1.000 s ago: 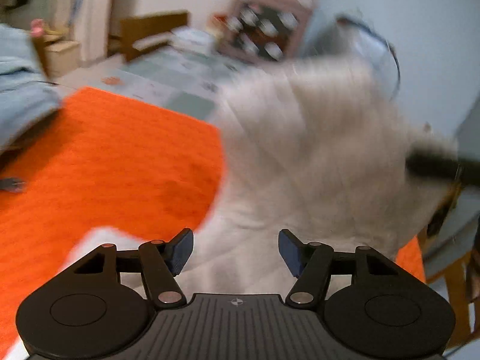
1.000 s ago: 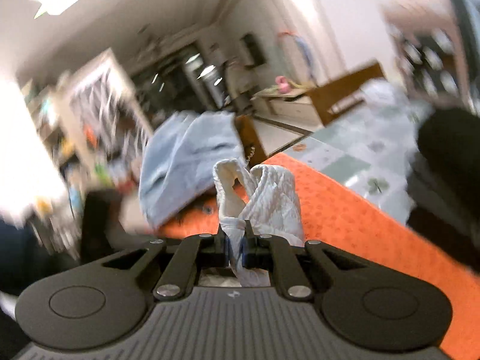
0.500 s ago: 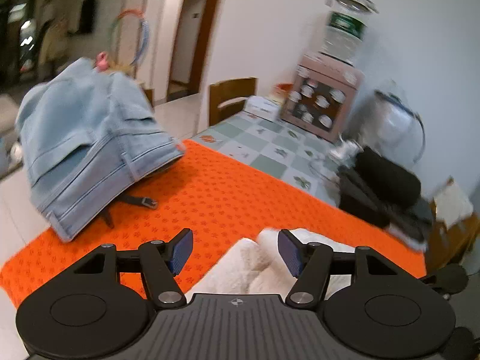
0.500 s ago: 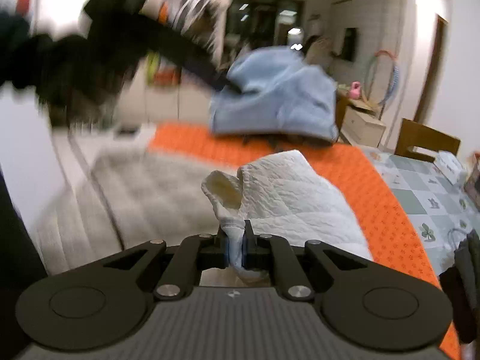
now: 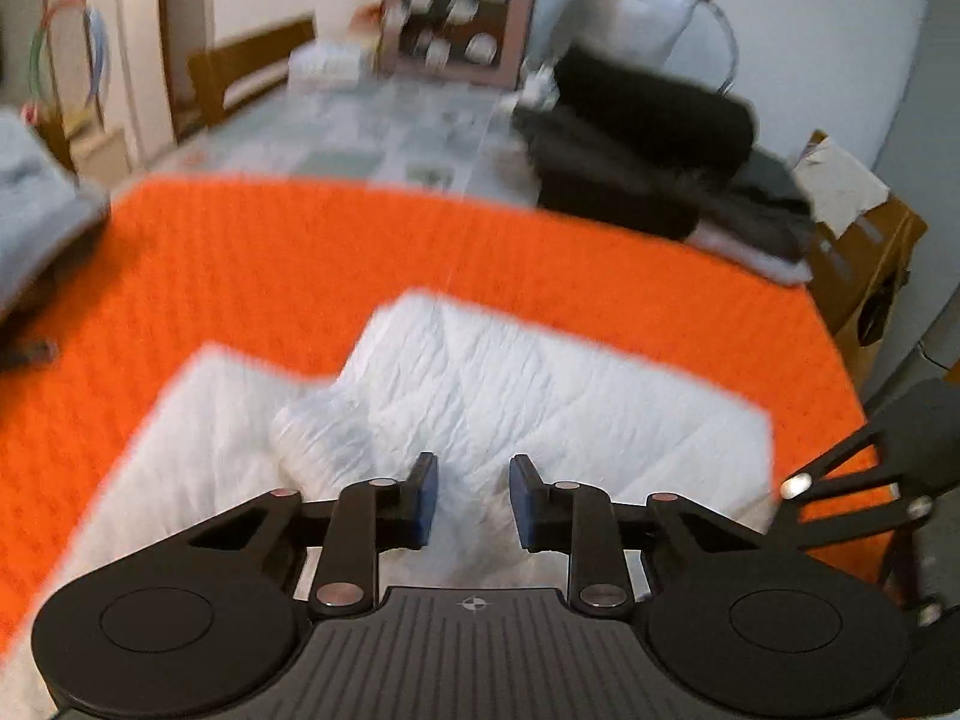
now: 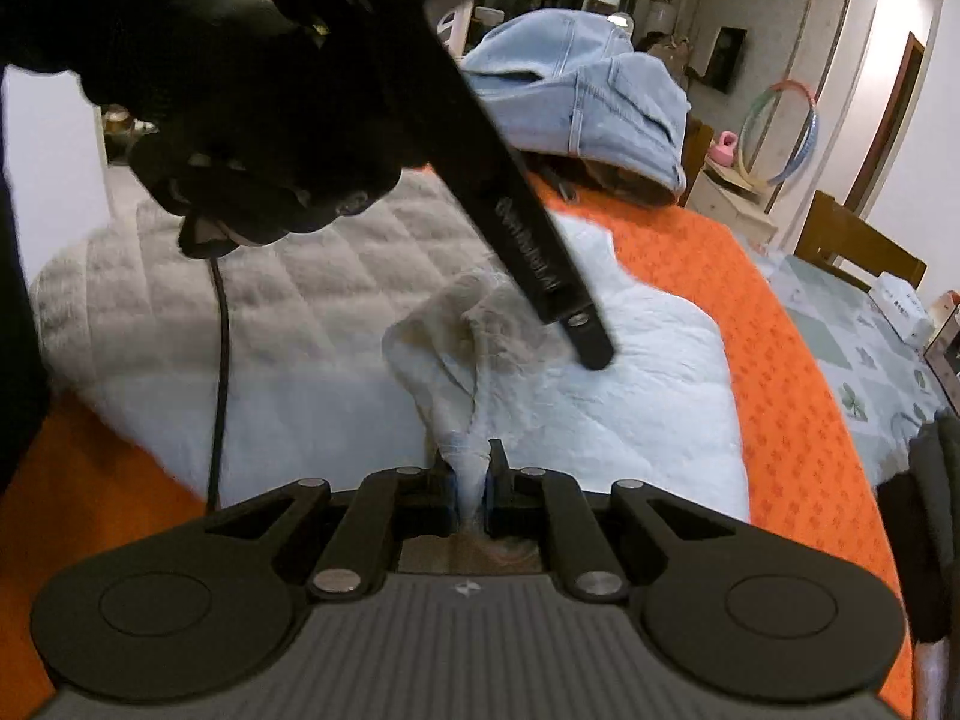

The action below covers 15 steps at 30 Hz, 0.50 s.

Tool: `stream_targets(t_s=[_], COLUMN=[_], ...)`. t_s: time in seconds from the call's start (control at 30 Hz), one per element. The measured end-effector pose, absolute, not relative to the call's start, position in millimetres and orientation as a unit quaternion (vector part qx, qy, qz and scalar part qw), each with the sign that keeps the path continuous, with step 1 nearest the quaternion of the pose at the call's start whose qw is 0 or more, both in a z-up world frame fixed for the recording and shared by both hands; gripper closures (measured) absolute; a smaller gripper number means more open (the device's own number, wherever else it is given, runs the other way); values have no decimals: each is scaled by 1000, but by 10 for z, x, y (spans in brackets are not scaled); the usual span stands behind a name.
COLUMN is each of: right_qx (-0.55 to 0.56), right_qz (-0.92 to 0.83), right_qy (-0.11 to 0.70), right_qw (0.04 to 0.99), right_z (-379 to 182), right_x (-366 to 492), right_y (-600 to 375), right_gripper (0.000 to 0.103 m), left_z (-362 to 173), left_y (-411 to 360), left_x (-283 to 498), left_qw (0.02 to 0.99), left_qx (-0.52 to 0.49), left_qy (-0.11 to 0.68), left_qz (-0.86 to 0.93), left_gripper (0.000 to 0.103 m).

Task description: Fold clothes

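Black grippers [image 5: 473, 501], blue pads; glove [image 6: 240, 90], seemingly black.

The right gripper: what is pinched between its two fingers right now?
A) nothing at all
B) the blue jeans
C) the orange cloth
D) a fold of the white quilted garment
D: in the right wrist view the right gripper has its jaws closed on a bunched fold of the white quilted garment; the blue jeans lie far behind.

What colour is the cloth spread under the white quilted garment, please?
Bright orange cloth with a small repeated motif, clearest in the right wrist view, beneath the white garment.
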State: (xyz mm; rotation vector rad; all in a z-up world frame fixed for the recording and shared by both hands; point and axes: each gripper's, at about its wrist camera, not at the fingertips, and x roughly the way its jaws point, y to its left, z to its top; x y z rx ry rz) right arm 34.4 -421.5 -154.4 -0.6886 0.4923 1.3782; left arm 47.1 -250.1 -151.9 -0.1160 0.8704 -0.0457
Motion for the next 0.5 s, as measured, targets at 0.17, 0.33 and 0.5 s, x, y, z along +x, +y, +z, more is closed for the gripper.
stream_targets(t_s=[0.17,0.33,0.5], right_qx=[-279,-201,-123], right_qz=[626,626,597], right_qy=[243,252,273], right_qw=[687,710,744], right_z=[-1348,-961,-919], right_x=[381,632,1025], right_y=[-4344,-4491,-4596], right_gripper=[82,82,79], left_z=[-1554,-1495,-1502], left_y=[-2444,-2344,-2343], left_x=[393,378,294], left_qw=[910,908,906], left_qx=[-71,-93,-90], left_qy=[408,407,413], left_qz=[-27,-23,-20], left_gripper=[74,74,74])
